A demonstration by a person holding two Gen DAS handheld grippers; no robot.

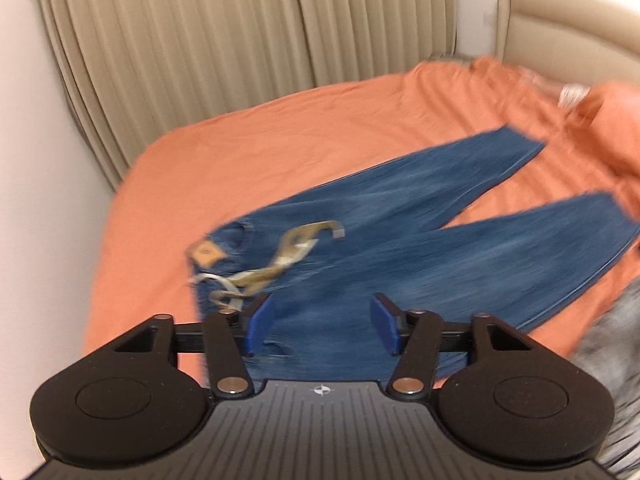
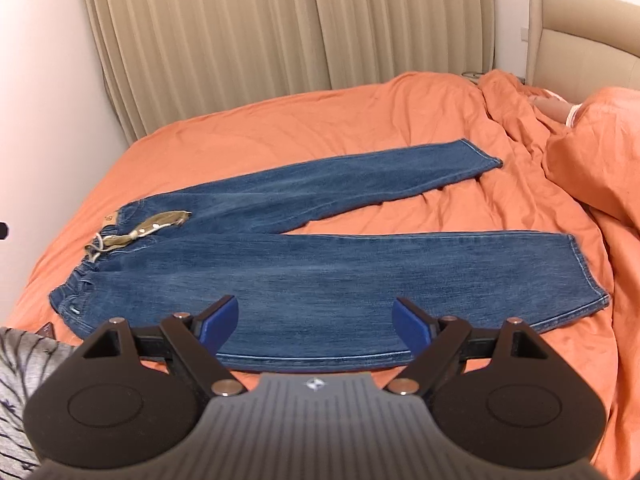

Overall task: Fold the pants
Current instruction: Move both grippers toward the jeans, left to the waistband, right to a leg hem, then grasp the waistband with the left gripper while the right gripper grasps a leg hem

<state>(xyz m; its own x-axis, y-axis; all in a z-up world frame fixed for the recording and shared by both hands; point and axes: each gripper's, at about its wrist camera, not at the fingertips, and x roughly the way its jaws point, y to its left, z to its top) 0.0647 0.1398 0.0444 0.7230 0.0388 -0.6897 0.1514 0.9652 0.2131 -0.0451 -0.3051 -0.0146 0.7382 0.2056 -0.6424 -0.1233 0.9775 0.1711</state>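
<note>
Blue jeans lie flat on the orange bed sheet, waist to the left, both legs spread apart toward the right. A khaki drawstring lies across the waist. My right gripper is open and empty, hovering over the near leg's lower edge. In the blurred left wrist view the jeans and the drawstring show as well. My left gripper is open and empty above the waist area.
An orange duvet is bunched at the right by the beige headboard. Beige curtains hang behind the bed. A white wall stands at the left. Grey striped fabric shows at the lower left.
</note>
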